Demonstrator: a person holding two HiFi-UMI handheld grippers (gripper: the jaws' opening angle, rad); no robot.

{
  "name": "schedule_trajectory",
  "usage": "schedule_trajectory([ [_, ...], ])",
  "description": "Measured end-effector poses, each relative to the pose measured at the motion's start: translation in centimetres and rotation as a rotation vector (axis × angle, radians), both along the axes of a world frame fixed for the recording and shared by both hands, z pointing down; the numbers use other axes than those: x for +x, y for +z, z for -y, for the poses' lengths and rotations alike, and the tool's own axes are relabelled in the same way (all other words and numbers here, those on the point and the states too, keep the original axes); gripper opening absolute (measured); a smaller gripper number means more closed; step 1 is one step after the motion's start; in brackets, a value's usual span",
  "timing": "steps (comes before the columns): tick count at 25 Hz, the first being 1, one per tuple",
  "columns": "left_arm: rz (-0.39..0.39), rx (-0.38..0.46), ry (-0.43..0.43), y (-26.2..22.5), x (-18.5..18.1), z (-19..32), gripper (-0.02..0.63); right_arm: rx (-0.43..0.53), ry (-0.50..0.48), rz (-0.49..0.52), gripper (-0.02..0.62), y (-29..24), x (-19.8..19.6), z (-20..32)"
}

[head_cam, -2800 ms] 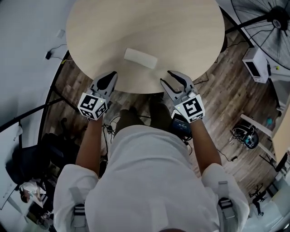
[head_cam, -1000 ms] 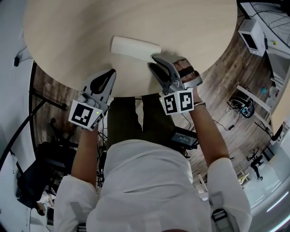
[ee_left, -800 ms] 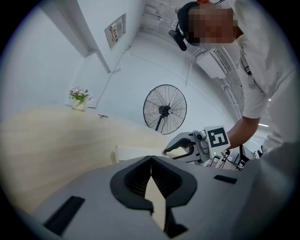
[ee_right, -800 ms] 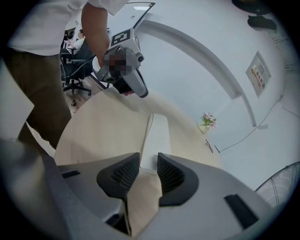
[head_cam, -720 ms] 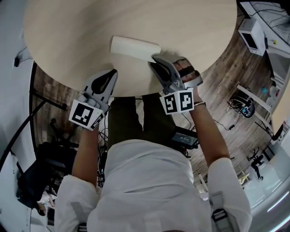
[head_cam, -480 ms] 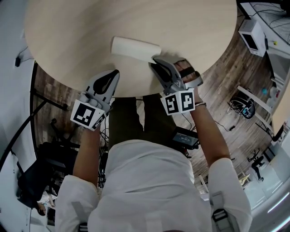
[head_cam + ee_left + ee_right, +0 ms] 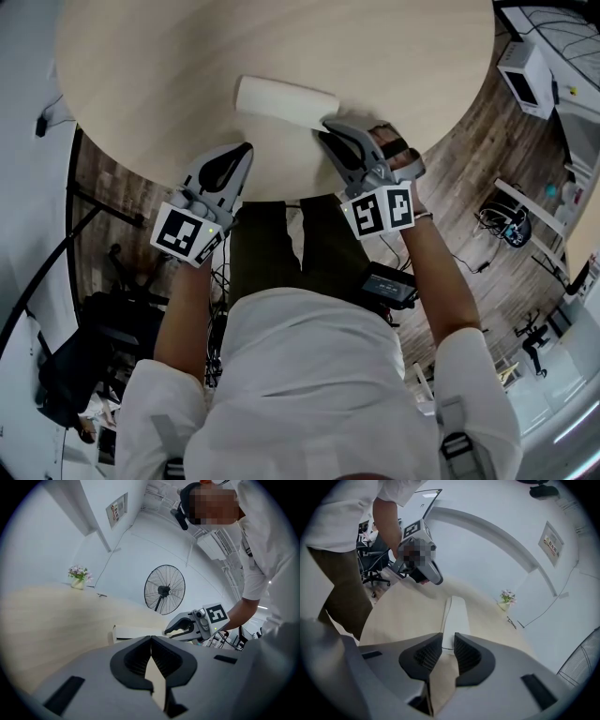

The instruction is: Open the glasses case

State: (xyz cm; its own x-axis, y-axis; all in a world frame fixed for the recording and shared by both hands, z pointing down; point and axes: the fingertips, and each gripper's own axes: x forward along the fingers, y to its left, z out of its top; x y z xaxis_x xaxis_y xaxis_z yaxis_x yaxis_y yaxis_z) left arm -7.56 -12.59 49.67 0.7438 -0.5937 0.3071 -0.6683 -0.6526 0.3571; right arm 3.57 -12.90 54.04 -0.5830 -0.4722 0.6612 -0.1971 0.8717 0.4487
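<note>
Glasses case [image 7: 286, 101]: one, white, long, lying flat on the round table [image 7: 169, 56] near its front edge. The lid is down with the seam line visible along one side, so the contents can't be seen. Nothing else is close to it on the tabletop.

Right gripper [image 7: 330, 129]: at the case's right end. In the right gripper view the jaws of the right gripper [image 7: 448, 639] stand narrowly apart and are closing, with the near end of the case [image 7: 455, 616] between them. The pads look to touch its sides.

Left gripper [image 7: 246, 150]: over the table edge, near the case and left of it, not touching it. In the left gripper view the tips of the left gripper [image 7: 151, 639] meet, nothing between them. The case [image 7: 136, 632] lies just beyond, with the right gripper at its far end.

Other container: one small vase of flowers [image 7: 78, 576] at the far side of the table, well apart from the case, also seen at [image 7: 505, 599].

Around: one standing fan [image 7: 164, 590] beyond the table, and one white boxy device [image 7: 525, 75] on the wood floor at right.

Count: one case, two grippers, one table, one vase, one fan.
</note>
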Motion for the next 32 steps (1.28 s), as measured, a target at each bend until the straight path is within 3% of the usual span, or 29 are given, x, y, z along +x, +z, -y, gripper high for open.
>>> schedule_trajectory([
  [17, 0.023, -0.020, 0.002, -0.2, -0.8, -0.2, 0.015, 0.010, 0.040, 0.078, 0.037, -3.4, 0.1, 2.4],
  [32, 0.021, -0.026, -0.046, -0.8, -1.7, 0.0, 0.015, -0.095, 0.163, 0.255, 0.032, -3.8, 1.1, 7.0],
])
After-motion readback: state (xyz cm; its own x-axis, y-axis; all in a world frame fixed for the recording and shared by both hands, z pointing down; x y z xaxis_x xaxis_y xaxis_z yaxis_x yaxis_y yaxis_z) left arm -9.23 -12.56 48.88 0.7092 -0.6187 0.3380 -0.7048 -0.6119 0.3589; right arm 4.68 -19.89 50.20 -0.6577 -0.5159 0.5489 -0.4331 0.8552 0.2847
